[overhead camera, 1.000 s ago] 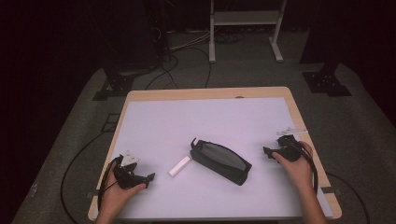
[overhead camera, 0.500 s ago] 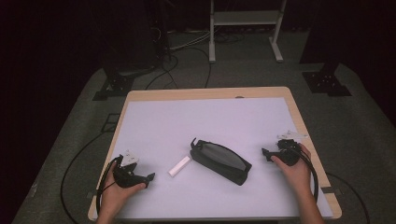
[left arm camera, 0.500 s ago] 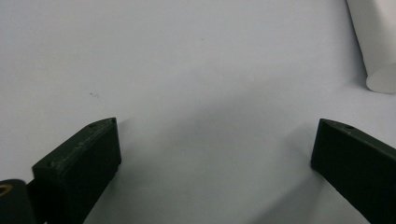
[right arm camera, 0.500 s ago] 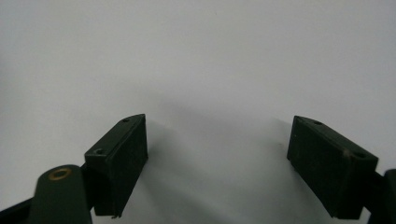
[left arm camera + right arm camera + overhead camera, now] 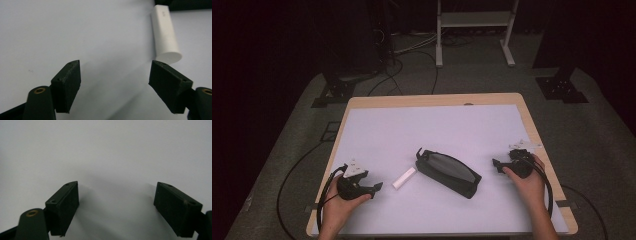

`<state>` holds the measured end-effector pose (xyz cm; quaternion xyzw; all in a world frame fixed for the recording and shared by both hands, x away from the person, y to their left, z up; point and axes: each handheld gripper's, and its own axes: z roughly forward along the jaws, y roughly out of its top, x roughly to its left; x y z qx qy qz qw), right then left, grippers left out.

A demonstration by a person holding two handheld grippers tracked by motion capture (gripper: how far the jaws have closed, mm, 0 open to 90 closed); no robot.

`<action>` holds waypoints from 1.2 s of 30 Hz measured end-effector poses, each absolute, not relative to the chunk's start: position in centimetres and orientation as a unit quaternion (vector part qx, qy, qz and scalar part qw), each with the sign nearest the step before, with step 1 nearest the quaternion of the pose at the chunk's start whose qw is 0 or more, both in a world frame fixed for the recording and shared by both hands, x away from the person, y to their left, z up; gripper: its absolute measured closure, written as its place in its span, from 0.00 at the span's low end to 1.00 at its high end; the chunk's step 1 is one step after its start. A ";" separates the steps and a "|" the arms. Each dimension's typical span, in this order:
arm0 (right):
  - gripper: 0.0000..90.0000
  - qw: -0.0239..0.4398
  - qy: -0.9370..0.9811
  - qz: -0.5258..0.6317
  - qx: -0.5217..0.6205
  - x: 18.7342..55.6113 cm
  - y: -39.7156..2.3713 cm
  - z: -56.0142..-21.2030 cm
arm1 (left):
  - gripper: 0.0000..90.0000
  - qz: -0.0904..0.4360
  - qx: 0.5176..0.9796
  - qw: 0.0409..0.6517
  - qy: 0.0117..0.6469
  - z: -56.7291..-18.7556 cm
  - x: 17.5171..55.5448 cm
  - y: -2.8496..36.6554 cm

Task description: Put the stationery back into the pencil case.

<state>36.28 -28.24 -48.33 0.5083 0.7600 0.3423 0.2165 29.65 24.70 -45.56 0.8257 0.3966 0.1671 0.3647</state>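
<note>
Left gripper (image 5: 115, 75) jaws just closing in, still apart, nothing between; white tube (image 5: 165, 33) lies just ahead, beside dark pouch (image 5: 448, 171). Right gripper (image 5: 116, 197) wide, empty. Tube: light, rigid, smooth; grip mid-length.

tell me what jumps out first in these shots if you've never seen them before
The dark zipped pouch lying at a slant mid-table draws the eye first, against the pale table top. Just left of it, apart from it, lies a small white cylinder. At the near edge, a hand holds a tool at each side: the left tool points toward the cylinder with nothing between its jaws, which have just been closing, and the right tool is open and empty.
</note>
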 end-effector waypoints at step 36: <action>0.21 0.216 0.760 0.343 0.508 36.3 -28.3 -48.3 | 0.53 0.126 0.868 0.334 0.344 -42.3 32.2 18.4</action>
